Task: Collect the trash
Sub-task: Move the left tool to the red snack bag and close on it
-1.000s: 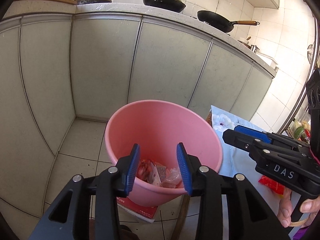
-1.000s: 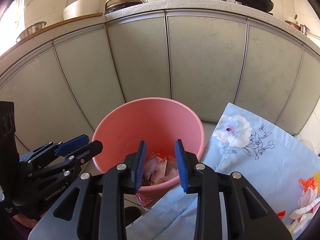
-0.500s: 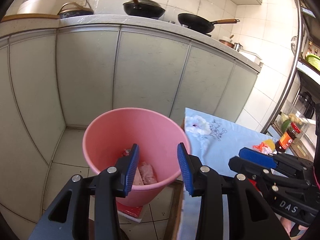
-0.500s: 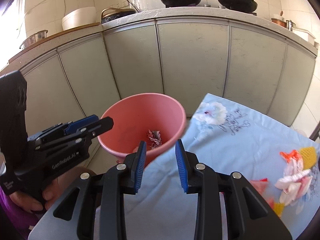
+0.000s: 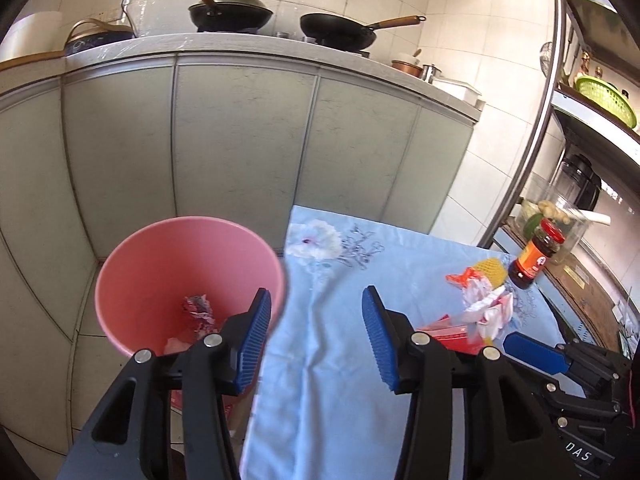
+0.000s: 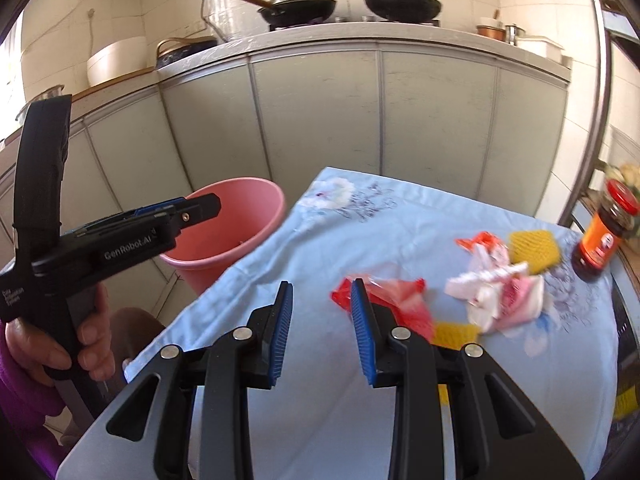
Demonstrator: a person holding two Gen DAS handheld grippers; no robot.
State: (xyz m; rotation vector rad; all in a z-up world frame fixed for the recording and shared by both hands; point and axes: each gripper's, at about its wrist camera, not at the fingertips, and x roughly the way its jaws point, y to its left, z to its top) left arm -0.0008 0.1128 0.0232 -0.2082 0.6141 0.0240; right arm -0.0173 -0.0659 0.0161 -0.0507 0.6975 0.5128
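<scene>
Ribbed blue tool (image 5: 316, 338) pads, crinkly wrappers (image 6: 496, 292)

Readable markings. "GenRobot.AI" is printed in pale letters along the black side of the left gripper (image 6: 188, 210), seen at the left of the right wrist view; a smaller block of pale print sits lower on the same body, near the person's hand (image 6: 60, 344), too small to read with certainty. "DAS" appears in pale capitals on the black body of the right gripper (image 5: 532, 354), at the near right corner of the left wrist view. The dark sauce jar (image 5: 536, 254) at the far right of the table carries an orange label whose print is illegible.
</scene>
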